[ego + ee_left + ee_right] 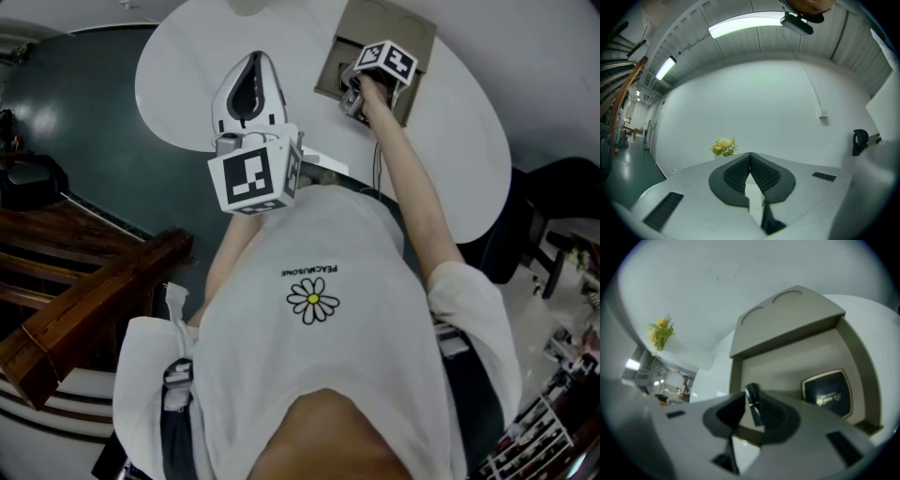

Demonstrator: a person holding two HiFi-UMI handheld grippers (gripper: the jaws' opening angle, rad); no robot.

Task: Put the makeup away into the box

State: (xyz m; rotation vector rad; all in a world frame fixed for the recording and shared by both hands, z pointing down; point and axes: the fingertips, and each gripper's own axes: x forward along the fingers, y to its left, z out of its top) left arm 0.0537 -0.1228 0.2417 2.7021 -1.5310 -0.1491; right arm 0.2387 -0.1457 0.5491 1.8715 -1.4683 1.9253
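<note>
Makeup tube [753, 411], slim and dark with a thin gold band, is pinched between the pads of the right claw [752, 399], which tilts down over the open box [787, 364]. Only the right gripper view shows this grip. In the head view the right claw [354, 94] is a small shape under its marker cube, and the tube cannot be made out there.

That same gripper view looks into the box, whose tan lid stands up at the back (two round outlines on it). A dark compact [826, 392] with a pale gold border lies on the box floor, to the right of the claw and apart from the held tube.

The head view gives the layout instead. The box [352, 37] sits at the far side of the round white worktop [187, 66], with the person's right arm stretched out to it. The left claw [249, 89] is held nearer the body, well apart from the box.

In the left gripper view the left claw [750, 157] is pressed together with nothing between its pads. It points level at a white wall, past a small bunch of yellow flowers [723, 146].
</note>
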